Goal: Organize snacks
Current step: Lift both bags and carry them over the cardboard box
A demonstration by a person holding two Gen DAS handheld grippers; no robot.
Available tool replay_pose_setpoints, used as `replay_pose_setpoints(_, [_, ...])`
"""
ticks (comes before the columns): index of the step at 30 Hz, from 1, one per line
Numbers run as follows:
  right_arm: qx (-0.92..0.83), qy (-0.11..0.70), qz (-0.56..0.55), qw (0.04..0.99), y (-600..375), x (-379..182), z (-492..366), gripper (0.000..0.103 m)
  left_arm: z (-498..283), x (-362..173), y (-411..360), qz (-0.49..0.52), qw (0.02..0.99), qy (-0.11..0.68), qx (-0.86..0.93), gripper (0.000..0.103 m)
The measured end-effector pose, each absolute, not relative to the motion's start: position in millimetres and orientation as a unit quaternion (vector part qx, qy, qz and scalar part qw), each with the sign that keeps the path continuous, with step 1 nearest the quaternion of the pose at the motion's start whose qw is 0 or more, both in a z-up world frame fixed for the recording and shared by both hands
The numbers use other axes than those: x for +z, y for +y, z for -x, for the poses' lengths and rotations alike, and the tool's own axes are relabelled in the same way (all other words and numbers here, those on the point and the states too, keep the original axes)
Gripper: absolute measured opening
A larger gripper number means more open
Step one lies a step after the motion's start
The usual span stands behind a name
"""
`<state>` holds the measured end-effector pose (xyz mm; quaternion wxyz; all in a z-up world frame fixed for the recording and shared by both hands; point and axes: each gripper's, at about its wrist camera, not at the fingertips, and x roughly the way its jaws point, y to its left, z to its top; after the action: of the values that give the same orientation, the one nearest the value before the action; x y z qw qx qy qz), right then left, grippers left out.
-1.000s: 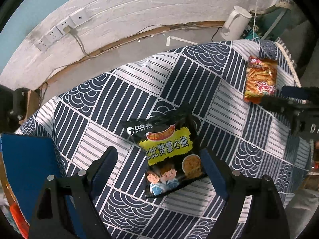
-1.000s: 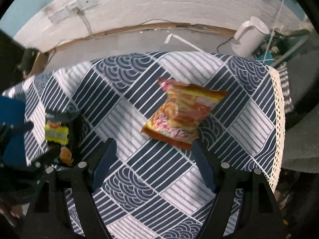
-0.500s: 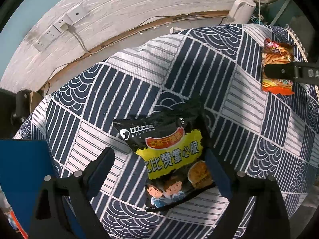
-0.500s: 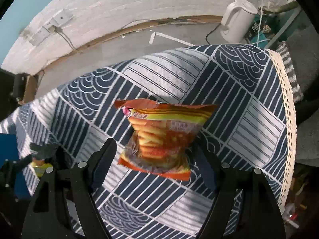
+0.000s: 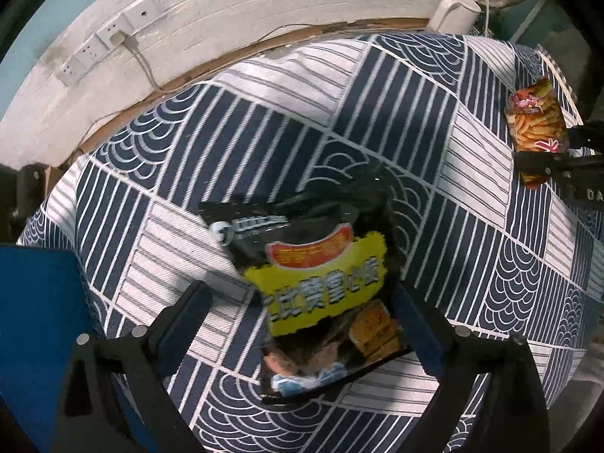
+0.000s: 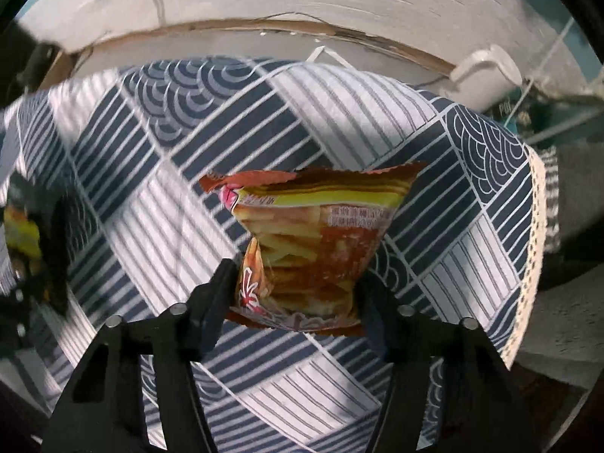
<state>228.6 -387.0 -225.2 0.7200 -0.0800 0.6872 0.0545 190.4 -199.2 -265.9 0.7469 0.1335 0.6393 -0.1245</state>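
A black snack bag (image 5: 321, 283) with a yellow label lies flat on the patterned tablecloth (image 5: 264, 132). My left gripper (image 5: 298, 298) hangs over it, jaws wide open, one finger on each side of the bag's lower half. An orange snack bag (image 6: 313, 241) lies near the cloth's right edge. My right gripper (image 6: 296, 279) is closing on it; the pads pinch its lower half inward. The left wrist view shows the orange bag (image 5: 534, 120) at far right with a dark finger across it. The right wrist view shows the black bag (image 6: 19, 226) blurred at far left.
A blue container (image 5: 37, 321) stands at the table's left side. A white kettle (image 6: 487, 75) sits beyond the far right corner. Wall sockets (image 5: 109, 41) with a cable are on the white wall behind. The cloth's lace hem (image 6: 536, 226) marks the right table edge.
Both grippers have sunk toward their bags, which now look larger. The right jaws have narrowed onto the orange bag, and that wrist has rolled. The left jaws widened slightly.
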Motion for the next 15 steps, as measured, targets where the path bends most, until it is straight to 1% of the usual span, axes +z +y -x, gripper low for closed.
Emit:
replay_pose_setpoints(1, [0.058,0.686,0.082,0.721,-386.8,-223.1,-226.1,0.058,-190.1,-266.1,-202.1,-0.138,0.748,0.637,-0.126,0.097])
replay_pose_setpoints(3, [0.065,0.682,0.089,0.723,-386.4,-218.1,-222.1,0.057,-188.6,-264.8,-205.4,-0.143,0.753,0.629,-0.128,0.091])
replay_pose_setpoints(5, [0.072,0.678,0.095,0.725,-385.1,-213.9,-220.0,0.056,-186.6,-260.8,-208.8,-0.148,0.758,0.621,-0.133,0.075])
replay_pose_setpoints(8, [0.081,0.672,0.103,0.728,-383.6,-207.1,-212.8,0.056,-184.4,-256.5,-211.1,-0.145,0.758,0.621,-0.134,0.064])
replay_pose_setpoints(13, [0.094,0.668,0.114,0.730,-379.1,-199.1,-203.8,0.056,-178.2,-250.5,-207.5,-0.141,0.758,0.621,-0.141,0.054])
replay_pose_setpoints(15, [0.097,0.665,0.117,0.732,-377.5,-194.1,-200.4,0.056,-174.1,-247.6,-207.9,-0.142,0.757,0.622,-0.141,0.053])
